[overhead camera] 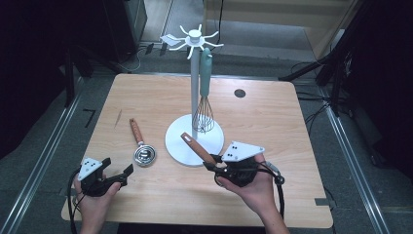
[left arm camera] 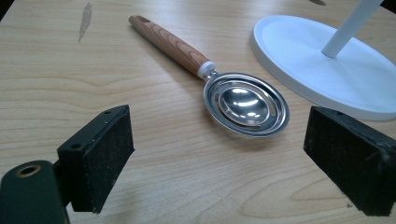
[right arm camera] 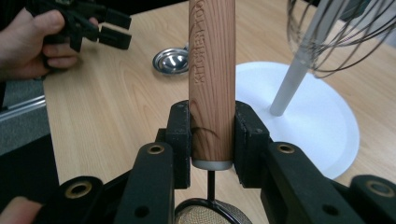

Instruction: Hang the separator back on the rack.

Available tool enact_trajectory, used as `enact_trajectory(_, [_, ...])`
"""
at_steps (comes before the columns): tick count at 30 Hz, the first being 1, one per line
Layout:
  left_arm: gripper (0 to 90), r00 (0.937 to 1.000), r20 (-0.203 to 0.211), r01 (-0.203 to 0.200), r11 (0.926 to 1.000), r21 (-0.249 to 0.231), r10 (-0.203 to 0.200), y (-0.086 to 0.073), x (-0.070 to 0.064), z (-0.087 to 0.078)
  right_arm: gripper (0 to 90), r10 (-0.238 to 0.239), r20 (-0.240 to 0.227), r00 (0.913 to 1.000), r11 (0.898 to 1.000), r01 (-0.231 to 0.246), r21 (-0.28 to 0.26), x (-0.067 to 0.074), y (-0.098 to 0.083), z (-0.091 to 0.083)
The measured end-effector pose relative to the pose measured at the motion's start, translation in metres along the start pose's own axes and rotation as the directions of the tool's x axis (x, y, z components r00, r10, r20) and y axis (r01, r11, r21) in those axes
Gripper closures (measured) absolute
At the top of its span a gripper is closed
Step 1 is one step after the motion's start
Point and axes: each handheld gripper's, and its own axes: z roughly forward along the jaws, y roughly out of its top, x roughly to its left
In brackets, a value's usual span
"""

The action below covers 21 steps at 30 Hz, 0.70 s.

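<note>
The strainer point(right arm camera: 212, 70), its wooden handle clamped in the right claw point(right arm camera: 212, 140), is held above the counter point(overhead camera: 272, 195) near the white stand point(overhead camera: 194, 141) with its hanging whisk point(overhead camera: 203, 114). The left claw point(left arm camera: 219, 154) gapes empty, an egg separator point(left arm camera: 246, 103) lying just ahead.

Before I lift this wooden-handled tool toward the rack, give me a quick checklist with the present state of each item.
1. Right gripper clamped on the wooden handle: ok.
2. Grip placement: low on the handle, near the metal collar; ok.
3. Left gripper open, holding nothing: ok.
4. Slotted spoon lies flat on the table, clear of the stand base: ok.
5. Free hooks on the rack top: ok; whisk hangs from one.
6. Hanging hole in the handle end: cannot tell.
</note>
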Motion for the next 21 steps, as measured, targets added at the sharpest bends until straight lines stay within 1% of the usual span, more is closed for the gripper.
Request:
enact_trajectory(2, [2.0,1.0,0.007,-0.007,1.0,0.005,0.007,0.0,0.001,0.0,72.9,-0.003,0.01,0.9999,1.0,0.003,-0.015,-0.001,0.0,-0.003])
enact_trajectory(3, [1.3,0.9999,0.013,-0.006,1.0,0.007,0.006,0.0,0.001,0.0,72.9,-0.001,0.019,0.9998,1.0,0.001,-0.027,-0.002,0.001,-0.005])
enact_trajectory(7, [1.2,0.9998,0.022,-0.003,0.9999,0.013,0.002,-0.001,0.003,0.0,72.9,0.014,0.031,0.9994,0.997,-0.012,-0.076,-0.005,0.001,-0.011])
enact_trajectory(8, [1.2,0.9997,0.024,0.002,0.9999,0.015,-0.003,-0.001,0.004,0.0,72.9,0.025,0.039,0.9989,0.996,-0.021,-0.09,-0.006,0.001,-0.014])
enact_trajectory(13, [1.2,0.9998,0.018,0.005,0.9999,0.013,-0.005,-0.003,0.004,0.001,72.9,0.046,0.053,0.9975,0.99,-0.039,-0.135,-0.01,0.002,-0.021])
enact_trajectory(14, [1.2,0.9998,0.019,0.001,0.9999,0.015,-0.001,-0.003,0.004,0.001,72.9,0.054,0.058,0.9969,0.988,-0.045,-0.151,-0.011,0.002,-0.023])
enact_trajectory(18, [1.2,0.9999,0.012,-0.008,0.9999,0.015,0.008,-0.005,0.002,0.002,72.9,0.07,0.066,0.9953,0.982,-0.057,-0.182,-0.015,0.002,-0.027])
enact_trajectory(19, [1.3,0.9998,0.016,-0.015,0.9997,0.019,0.015,-0.005,0.002,0.002,72.9,0.074,0.064,0.9952,0.981,-0.061,-0.186,-0.016,0.003,-0.028])
enact_trajectory(21, [1.2,0.9996,0.01,-0.026,0.9996,0.01,0.026,-0.006,0.001,0.003,72.9,0.082,0.077,0.9936,0.976,-0.065,-0.207,-0.018,0.003,-0.03])
